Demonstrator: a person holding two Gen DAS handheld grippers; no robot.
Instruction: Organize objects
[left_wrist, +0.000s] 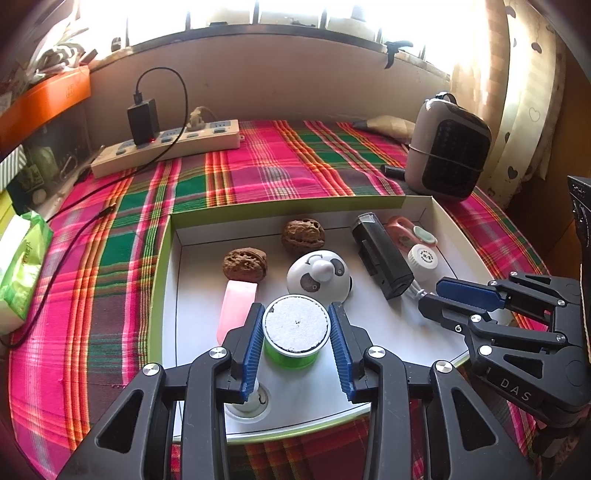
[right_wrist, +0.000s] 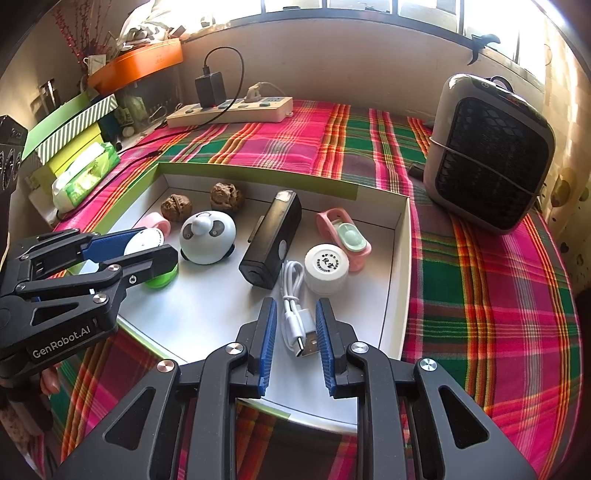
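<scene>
Plaid-clothed worktop (left_wrist: 258, 173): left tongs (left_wrist: 297, 332) part from the green spool (left_wrist: 295, 332), right tongs (right_wrist: 295, 332) stand narrowly apart around the white cable (right_wrist: 295, 317); both look placed in the tray (left_wrist: 369, 218), so withdrawing comes next.

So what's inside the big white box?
In the box: two walnuts, a panda toy, black device, white cable, white jar, pink holder, pink clip, green spool. Its near corner is hidden behind the grippers.

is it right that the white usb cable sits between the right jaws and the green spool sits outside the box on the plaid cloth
Not quite. The green spool stands inside the white box, between the left gripper's jaws, as the left wrist view shows. The white usb cable does lie between the right gripper's jaws.
</scene>
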